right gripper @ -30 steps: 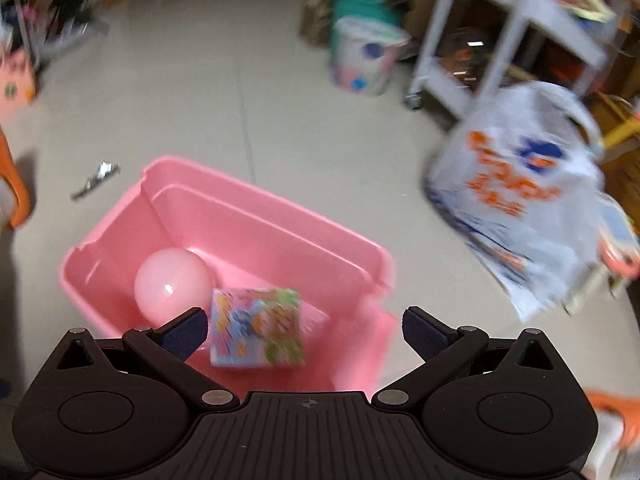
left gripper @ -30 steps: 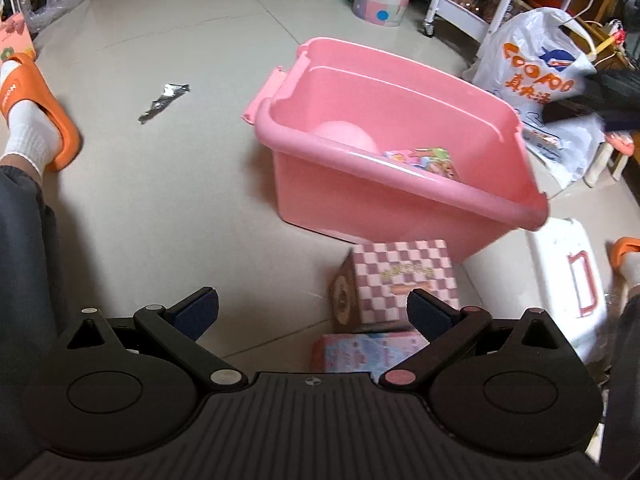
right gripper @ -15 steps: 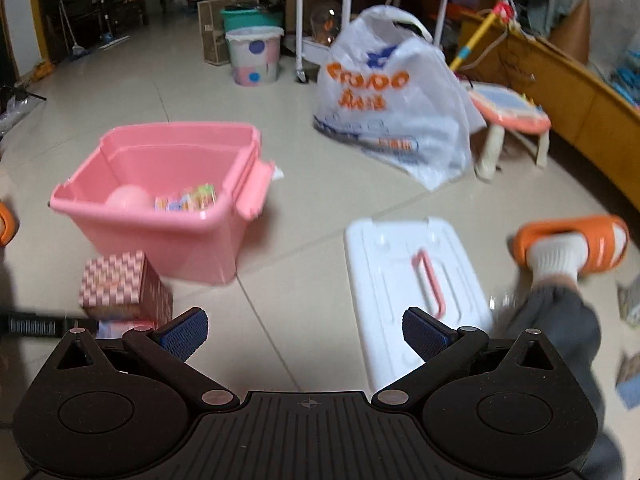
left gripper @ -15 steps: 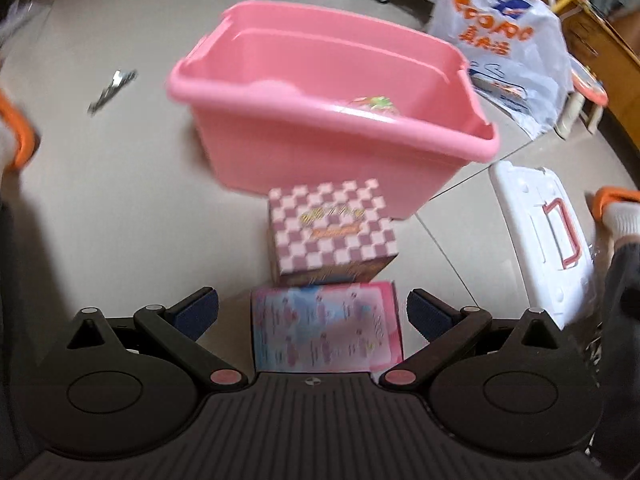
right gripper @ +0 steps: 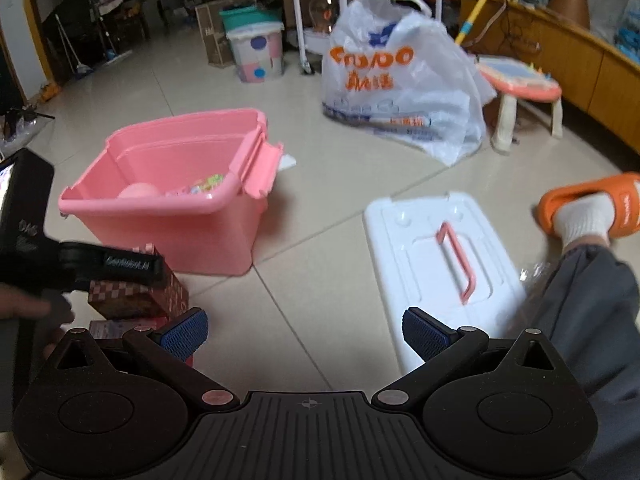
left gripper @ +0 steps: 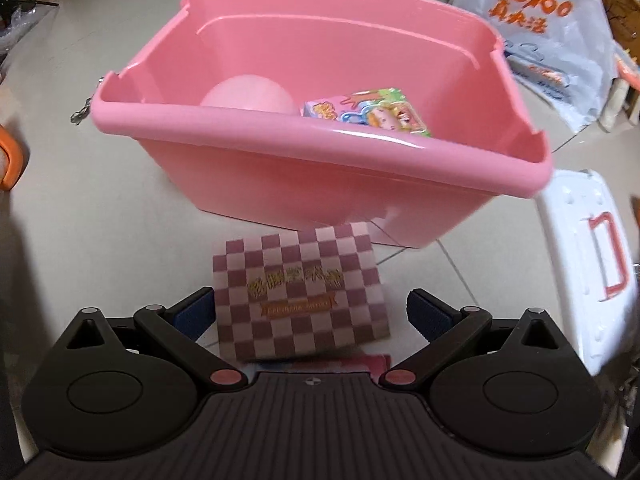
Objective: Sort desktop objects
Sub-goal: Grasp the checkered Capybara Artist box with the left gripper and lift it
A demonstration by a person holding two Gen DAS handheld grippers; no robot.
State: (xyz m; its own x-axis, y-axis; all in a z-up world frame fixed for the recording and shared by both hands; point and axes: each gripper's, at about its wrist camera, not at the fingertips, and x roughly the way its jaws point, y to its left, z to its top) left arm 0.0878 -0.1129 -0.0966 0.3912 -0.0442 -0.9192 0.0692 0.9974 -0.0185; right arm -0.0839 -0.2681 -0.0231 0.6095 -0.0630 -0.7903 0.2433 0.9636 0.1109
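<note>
Floor's lower box (left gripper: pixel 372 360) mostly hidden, perhaps pink.

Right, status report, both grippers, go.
Left gripper open, jaws straddling checkered box. Right gripper open, empty. Pink bin directly ahead, nothing blocking.
</note>
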